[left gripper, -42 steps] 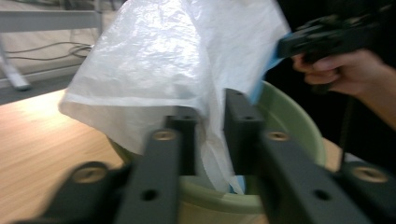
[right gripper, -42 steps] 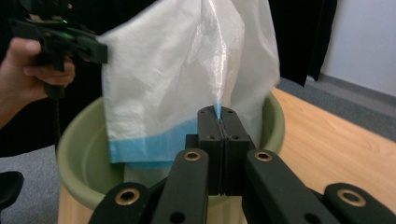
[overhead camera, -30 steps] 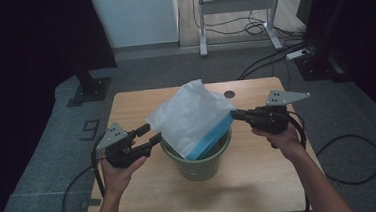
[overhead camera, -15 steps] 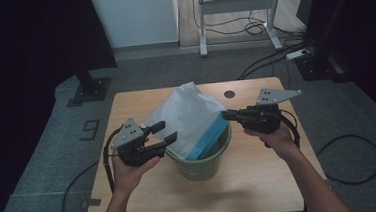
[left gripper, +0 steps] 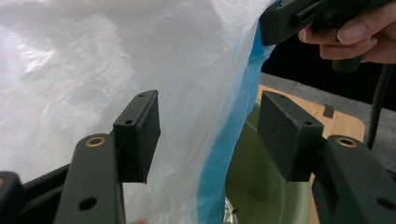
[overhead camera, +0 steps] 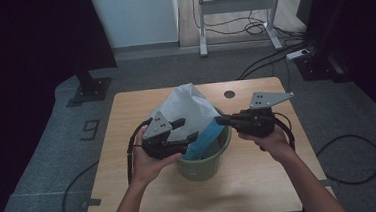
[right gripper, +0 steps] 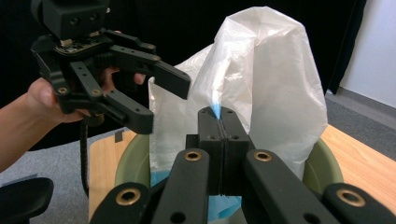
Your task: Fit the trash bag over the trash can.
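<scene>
A green bin (overhead camera: 205, 165) stands mid-table with a white plastic bag (overhead camera: 188, 108) rising out of it; the bag has a blue edge (left gripper: 229, 149). My right gripper (overhead camera: 218, 120) is shut on that blue edge above the bin's right rim, and in the right gripper view its jaws (right gripper: 223, 114) pinch the film. My left gripper (overhead camera: 187, 128) is at the bag's left side, and its jaws have just been opening. In the left gripper view the pads (left gripper: 140, 130) stand apart in front of the bag (left gripper: 70, 60) without pressing on it. The bin's inside (left gripper: 261, 186) shows below.
The wooden table (overhead camera: 261, 181) has a round cable hole (overhead camera: 229, 94) behind the bin. Beyond it stand a metal desk frame (overhead camera: 234, 12) and floor cables (overhead camera: 293, 56). A stand base (overhead camera: 89, 90) sits on the floor at the left.
My left gripper has moved right, from beside the bin up against the bag, and its jaws stand wider. My right gripper has shifted slightly left with the bag's edge.
</scene>
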{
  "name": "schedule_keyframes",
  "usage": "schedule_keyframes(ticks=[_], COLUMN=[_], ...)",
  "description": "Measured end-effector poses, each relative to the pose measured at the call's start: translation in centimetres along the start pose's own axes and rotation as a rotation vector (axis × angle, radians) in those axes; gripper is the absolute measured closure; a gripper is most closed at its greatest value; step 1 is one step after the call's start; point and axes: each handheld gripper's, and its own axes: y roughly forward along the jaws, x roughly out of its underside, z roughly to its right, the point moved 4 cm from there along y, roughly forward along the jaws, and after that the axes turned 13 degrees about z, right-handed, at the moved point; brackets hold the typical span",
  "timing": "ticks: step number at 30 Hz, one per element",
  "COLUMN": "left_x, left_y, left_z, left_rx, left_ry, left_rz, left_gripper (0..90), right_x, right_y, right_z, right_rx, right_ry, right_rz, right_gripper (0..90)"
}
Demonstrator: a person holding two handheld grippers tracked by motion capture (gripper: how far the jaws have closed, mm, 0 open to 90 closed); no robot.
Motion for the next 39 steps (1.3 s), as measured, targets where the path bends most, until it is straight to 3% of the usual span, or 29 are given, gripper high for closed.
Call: schedule_keyframes(ticks=[8,15,22,24,29,36,39], left_x=[-0.3,-0.2,0.1,0.1,0.1,0.0,0.0], left_y=[1.6,2.4,2.6,2.6,2.2,1.5,1.4], left_z=[-0.1,0.2,0.2,0.2,0.1,-0.7,-0.9], left_rx=[0.011,0.037,0.069,0.076,0.083,0.086,0.087], left_ry=[0.036,0.08,0.088,0.084,0.059,0.002,-0.019], left_rz=[-0.008,-0.019,-0.011,-0.005,0.02,0.034,0.039], left_gripper=[43.1,63.6,85.1,89.7,90.0,90.0,90.0], right_x=[0.1,0.1,0.1,0.2,0.1,0.1,0.2], right_y=[0.4,0.7,0.7,0.7,0.5,-0.6,-1.1], right_z=[-0.2,-0.4,-0.4,-0.4,-0.2,0.3,0.2], right_rx=[-0.022,-0.039,-0.041,-0.041,-0.02,0.058,0.065], right_ry=[0.017,0.022,0.022,0.022,0.012,-0.002,-0.006], right_rz=[-0.001,-0.007,-0.009,-0.008,-0.005,0.028,0.036], right_gripper=[88.7,88.7,88.7,88.7,87.9,71.5,68.5])
